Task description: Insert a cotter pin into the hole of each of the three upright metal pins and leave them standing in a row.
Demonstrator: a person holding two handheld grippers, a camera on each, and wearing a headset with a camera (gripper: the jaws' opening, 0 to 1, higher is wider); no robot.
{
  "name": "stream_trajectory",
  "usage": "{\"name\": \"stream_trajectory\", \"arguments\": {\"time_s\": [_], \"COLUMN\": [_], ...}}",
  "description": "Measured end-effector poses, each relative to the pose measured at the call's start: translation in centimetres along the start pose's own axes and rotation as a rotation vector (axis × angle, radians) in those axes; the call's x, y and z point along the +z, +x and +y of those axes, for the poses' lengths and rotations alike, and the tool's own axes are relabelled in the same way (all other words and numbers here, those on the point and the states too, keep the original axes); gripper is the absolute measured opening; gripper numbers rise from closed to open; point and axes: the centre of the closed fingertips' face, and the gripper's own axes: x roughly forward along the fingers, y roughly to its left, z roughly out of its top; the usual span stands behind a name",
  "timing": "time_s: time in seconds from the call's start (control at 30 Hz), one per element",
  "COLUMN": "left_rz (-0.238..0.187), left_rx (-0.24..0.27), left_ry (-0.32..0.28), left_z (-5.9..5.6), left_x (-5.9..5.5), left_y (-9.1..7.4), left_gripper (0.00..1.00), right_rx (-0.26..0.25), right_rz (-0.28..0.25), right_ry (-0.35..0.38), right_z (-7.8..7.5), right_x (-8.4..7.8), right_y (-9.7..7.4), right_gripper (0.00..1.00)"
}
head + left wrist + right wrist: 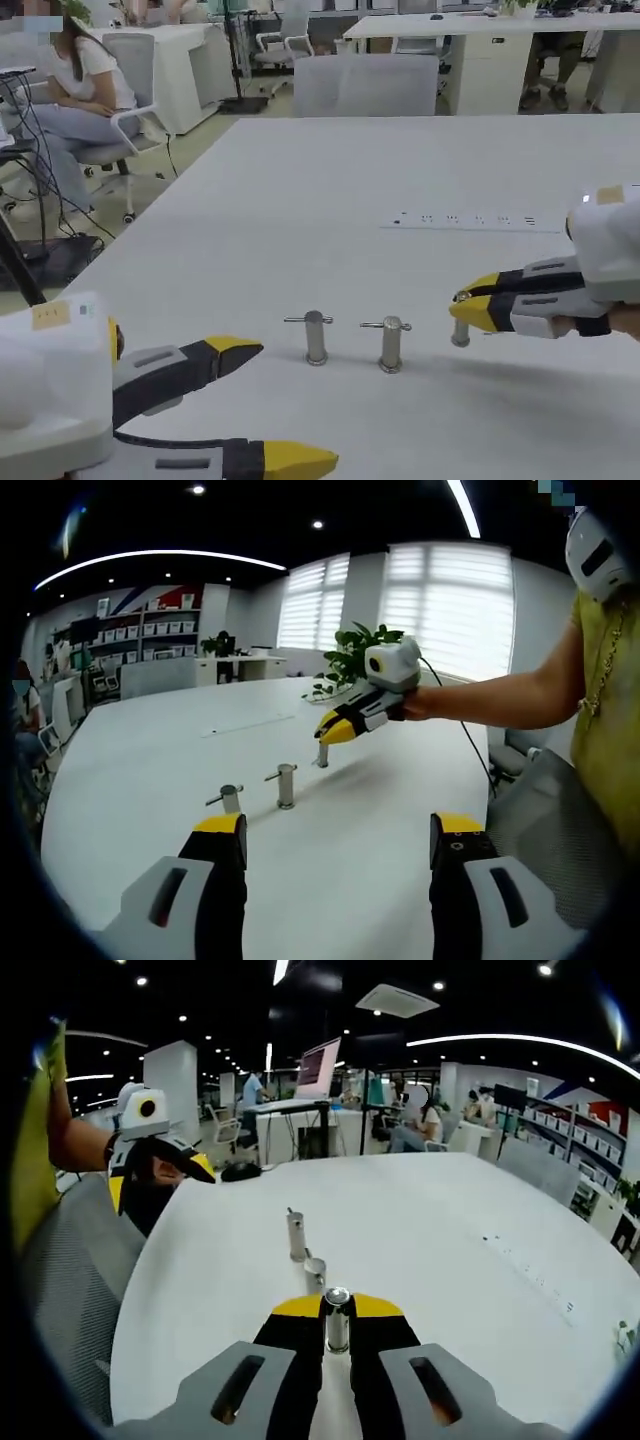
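Three stubby steel pins (390,345) stand in a row on the white surface (300,200), two with cotter pins (296,320) through them crosswise. The right gripper (462,305) pinches the third pin (460,335); the left gripper (290,405) gapes empty, with office chairs (365,85) behind

a: how do the pins stand?
b: upright, in a row. left pin (316,338) and middle pin (391,344) each carry a cotter pin (296,320) crosswise through the head; third pin (460,334) sits clamped in my right gripper (465,306).
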Motion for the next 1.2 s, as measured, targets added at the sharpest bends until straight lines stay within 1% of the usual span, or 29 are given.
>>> {"name": "stream_trajectory", "arguments": {"time_s": [0.2, 0.37, 0.5, 0.67, 0.87, 1.0, 1.07, 1.2], "left_rz": [-0.001, -0.003, 0.004, 0.012, 0.022, 0.029, 0.030, 0.038], "left_rx": [-0.018, -0.027, -0.032, -0.034, -0.036, -0.038, -0.040, -0.045], "left_ry": [0.016, 0.025, 0.030, 0.036, 0.038, 0.036, 0.036, 0.035], "left_z": [-0.7, -1.0, -1.3, -1.7, -2.0, -2.1, -2.1, -2.1], "left_x": [0.3, 0.3, 0.2, 0.0, -0.3, -0.6, -0.6, -0.8], "left_y": [-0.2, -0.4, -0.6, -0.9, -1.0, -0.9, -0.8, -0.6], "left_gripper": [0.74, 0.74, 0.73, 0.73, 0.72, 0.72, 0.72, 0.71], "right_rx": [0.021, 0.053, 0.072, 0.112, 0.143, 0.176, 0.179, 0.183], "right_rz": [-0.005, -0.006, -0.017, -0.012, -0.016, 0.000, 0.009, 0.001], "right_ry": [0.001, 0.003, 0.006, 0.004, 0.014, 0.018, 0.011, 0.017], "right_z": [2.6, 5.0, 5.9, 7.7, 8.9, 9.8, 10.1, 10.5], "right_x": [0.2, 0.2, 0.2, -0.3, -0.7, -1.6, -2.1, -2.4], "right_y": [0.1, 1.0, 1.7, 2.7, 3.6, 4.1, 4.3, 4.3], "right_gripper": [0.08, 0.08, 0.08, 0.08, 0.08, 0.08, 0.08, 0.08]}}
